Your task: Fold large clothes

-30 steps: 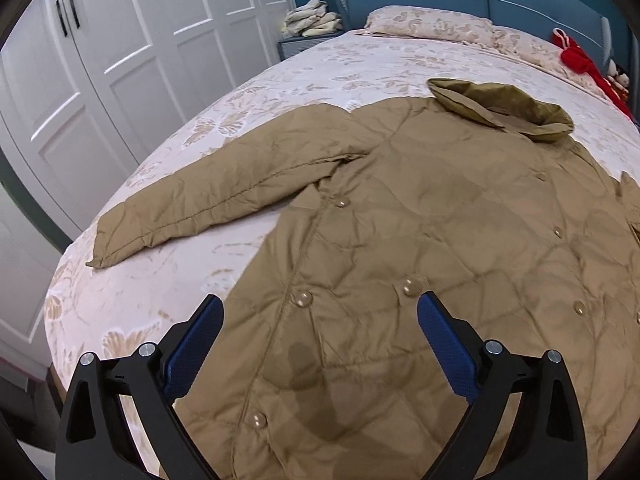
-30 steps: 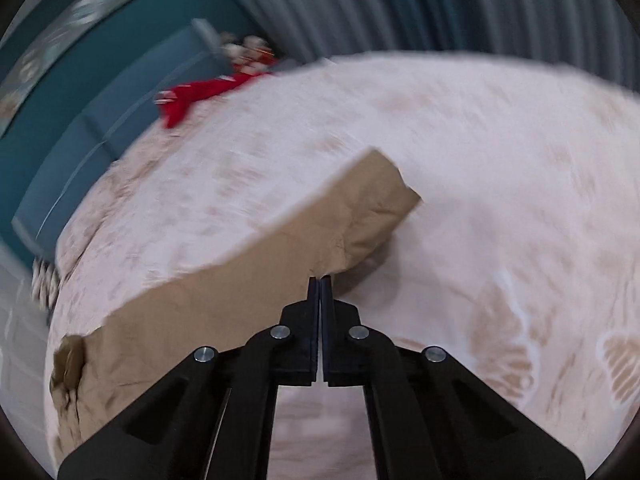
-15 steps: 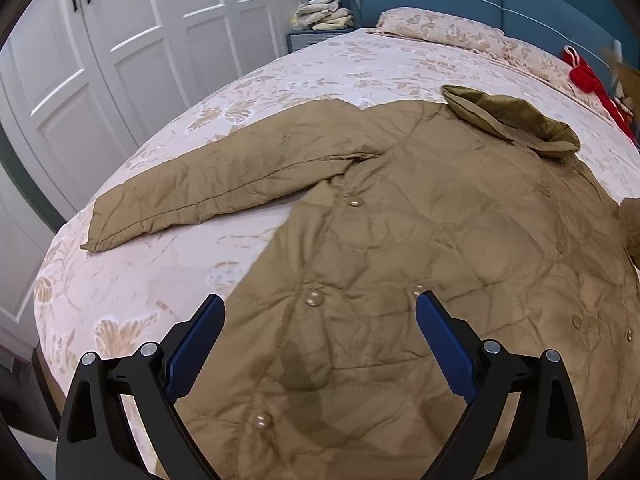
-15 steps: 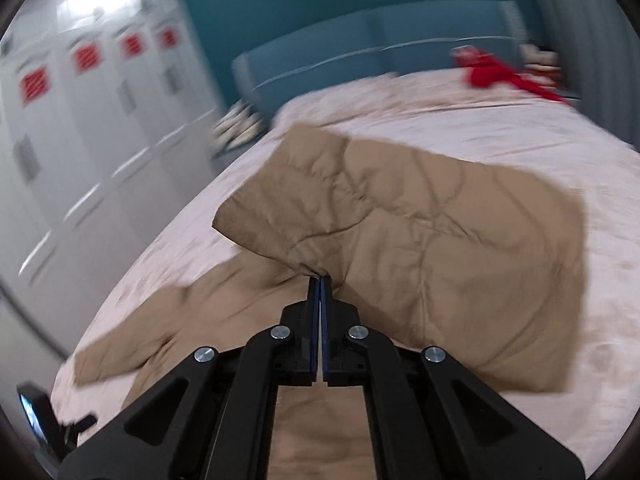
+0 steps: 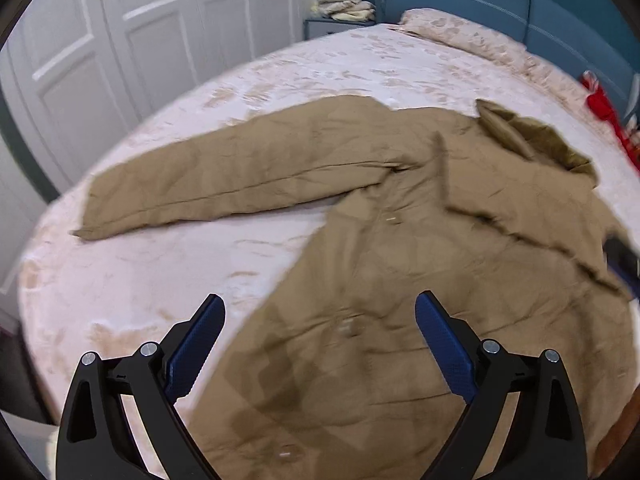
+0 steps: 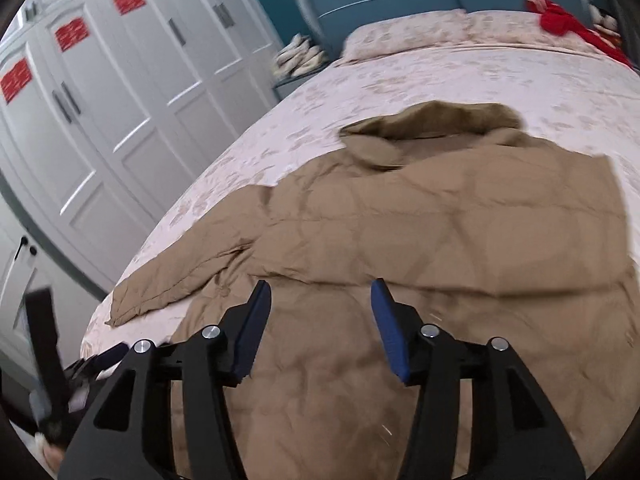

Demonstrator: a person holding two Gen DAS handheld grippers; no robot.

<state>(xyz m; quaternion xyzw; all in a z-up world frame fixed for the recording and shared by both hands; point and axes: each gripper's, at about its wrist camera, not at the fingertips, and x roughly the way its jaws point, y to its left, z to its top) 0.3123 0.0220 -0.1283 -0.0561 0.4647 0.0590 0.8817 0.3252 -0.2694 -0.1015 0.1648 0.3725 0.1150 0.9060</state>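
Tan quilted coat (image 5: 400, 320) lies front up on the bed (image 5: 340, 64), collar (image 6: 432, 120) toward the far headboard (image 6: 400, 4), hem toward the near edge. In the right wrist view the right sleeve (image 6: 460, 232) is folded across the chest, its cuff edge ending just beyond the fingertips. Right gripper (image 6: 318, 324): jaws have just been opening and now stand partly apart, nothing between the pads, which sit just above the coat front; judged to be a release, the sleeve being left where the fold needs it. Left gripper (image 5: 318, 340): jaws wide, empty, hovering over the lower front panel near the hem, free of cloth and so available for the other side. Left sleeve (image 5: 224, 184) lies stretched out to the left over the bedspread, well apart from both grippers, not yet folded in. Judgement: first sleeve fold done; next step probably the left sleeve, then the body. Red cloth (image 6: 560, 24) rests by the pillows (image 6: 408, 36), clear of the work. Left view is slightly blurred.
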